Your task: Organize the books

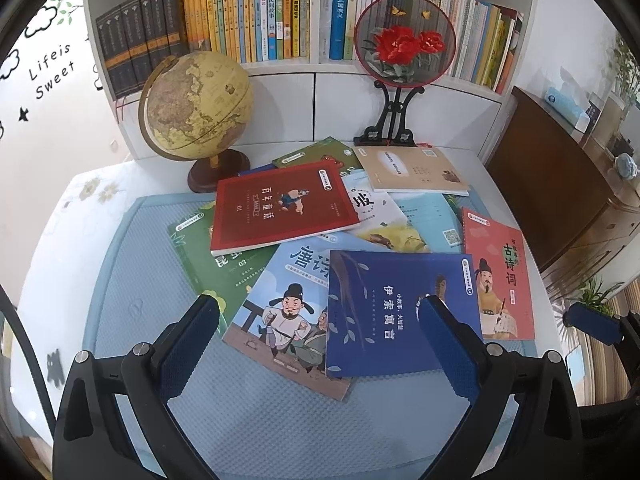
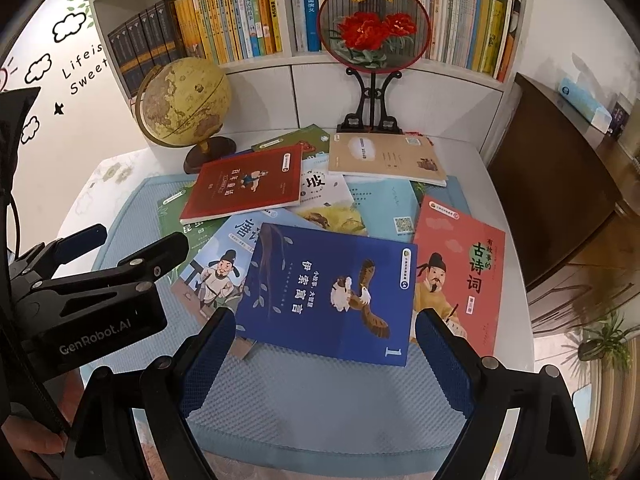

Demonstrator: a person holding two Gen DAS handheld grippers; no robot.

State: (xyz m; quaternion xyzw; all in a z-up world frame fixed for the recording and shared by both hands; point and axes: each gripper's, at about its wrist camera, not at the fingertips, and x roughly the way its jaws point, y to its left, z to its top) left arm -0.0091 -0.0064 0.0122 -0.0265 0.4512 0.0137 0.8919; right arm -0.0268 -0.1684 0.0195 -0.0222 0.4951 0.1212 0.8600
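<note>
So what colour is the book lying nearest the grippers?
Dark blue, clearest in the right wrist view.

Mostly buried: green book (image 1: 224, 268) at left centre of the left wrist view, under the red book (image 1: 280, 208) and the pale blue poet book (image 1: 280, 320). Only a corner showing of another green book (image 1: 316, 156) behind the red one. Light blue book (image 1: 432, 220) half covered at centre right. Shelf spines (image 1: 248, 12) too small to read along the top. Cut off by the right edge: right gripper (image 1: 592, 326). In the right wrist view, left gripper (image 2: 132, 248) clipped at left; jaw gap unclear.
</note>
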